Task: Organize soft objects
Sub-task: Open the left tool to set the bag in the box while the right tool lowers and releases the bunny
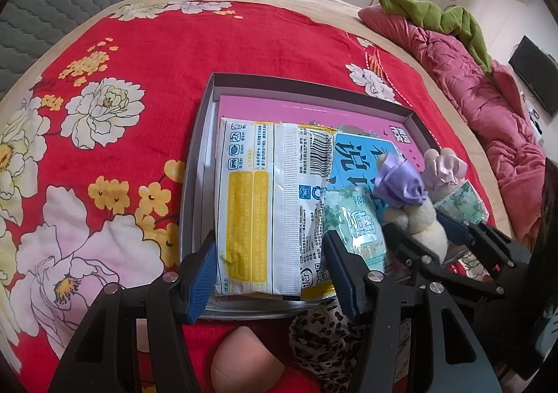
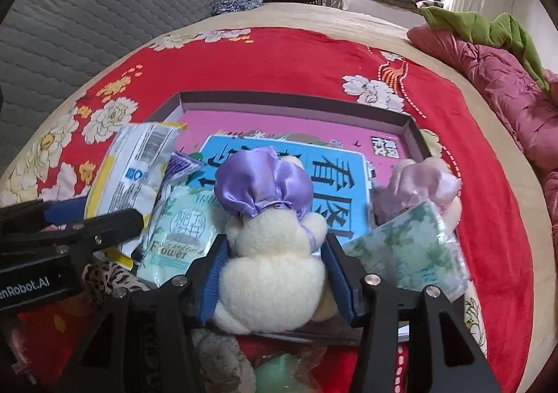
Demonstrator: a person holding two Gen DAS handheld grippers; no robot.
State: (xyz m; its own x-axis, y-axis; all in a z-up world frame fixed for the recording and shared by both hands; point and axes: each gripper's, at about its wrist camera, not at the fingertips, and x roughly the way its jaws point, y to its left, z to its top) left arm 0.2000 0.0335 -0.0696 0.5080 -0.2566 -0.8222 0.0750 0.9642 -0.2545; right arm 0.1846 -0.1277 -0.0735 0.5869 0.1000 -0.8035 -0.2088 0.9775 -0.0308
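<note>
Two hand-held grippers work over one shallow grey box [image 1: 205, 121] that lies on a red flowered bedspread [image 1: 146, 54].

The left gripper [image 1: 275, 274] has its blue pads on either side of a white and yellow wipes packet [image 1: 258, 204], clamping its near end; the packet lies in the left part of the box, reaching toward the far wall. The right gripper [image 2: 275, 274] clasps a cream plush toy [image 2: 272, 274] with a purple satin bonnet by its body; the toy sits at the box's near edge, right of the packet.

Between the packet and the toy, inside the box, leans a pale green tissue pack [image 2: 178, 236]. A second green-patterned tissue pack [image 2: 411, 253] rests at the box's right near corner, with a pink satin plush [image 2: 422, 183] just behind it against the right wall. Under all of these, a pink book [image 2: 279, 121] with a blue panel covers the box floor.

Outside the box, just in front of its near wall, lie a leopard-print cloth [image 1: 324, 337] and a peach-coloured sponge [image 1: 240, 365]. Well beyond the box, to its right, a crumpled pink quilt [image 1: 470, 93] with a green cloth [image 1: 446, 16] on top runs along the bed's edge.
</note>
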